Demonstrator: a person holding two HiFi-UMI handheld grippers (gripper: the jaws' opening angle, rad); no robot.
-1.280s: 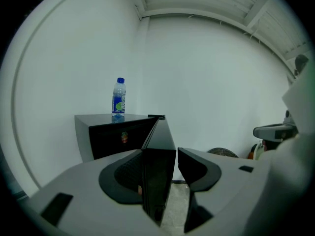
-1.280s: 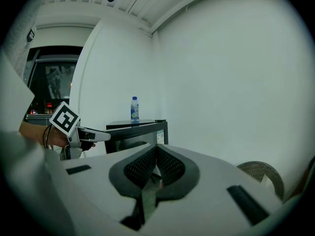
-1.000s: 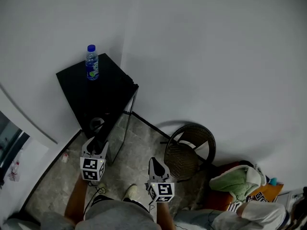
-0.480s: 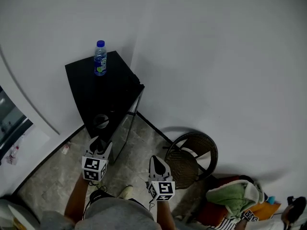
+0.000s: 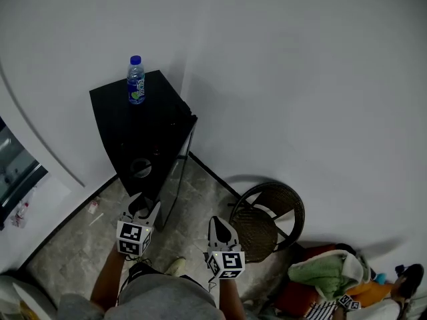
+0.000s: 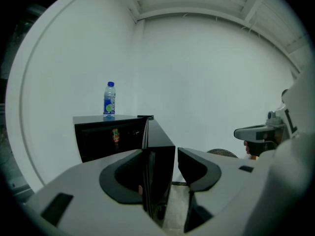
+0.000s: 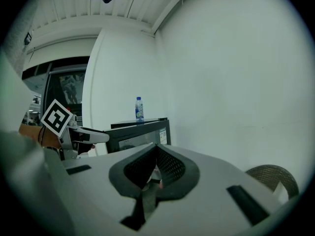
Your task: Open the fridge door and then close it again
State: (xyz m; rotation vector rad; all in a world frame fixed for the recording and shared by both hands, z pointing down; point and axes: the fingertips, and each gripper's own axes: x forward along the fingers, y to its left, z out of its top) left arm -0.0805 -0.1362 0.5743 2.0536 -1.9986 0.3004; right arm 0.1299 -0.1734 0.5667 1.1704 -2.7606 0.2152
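Note:
A small black fridge (image 5: 143, 122) stands in the corner with a water bottle (image 5: 135, 80) on top. Its glass door (image 5: 175, 179) is swung open toward me. My left gripper (image 5: 141, 202) is at the door's free edge. In the left gripper view the door edge (image 6: 160, 156) fills the space between the jaws, and the left gripper (image 6: 157, 176) is shut on it. A can shows inside the fridge (image 6: 108, 136). My right gripper (image 5: 219, 229) hangs shut and empty to the right of the door, touching nothing. The right gripper view shows its closed pads (image 7: 157, 168) and the fridge (image 7: 140, 134) beyond.
A round wicker chair (image 5: 263, 212) stands on the stone floor right of the fridge, close to my right gripper. Clothes and bags (image 5: 327, 255) are piled at the lower right. White walls close the corner, and a dark window (image 5: 13, 179) is at the left.
The left gripper has shifted slightly to the right and toward me with the door edge in it. The right gripper has hardly moved. The head view has swung a little.

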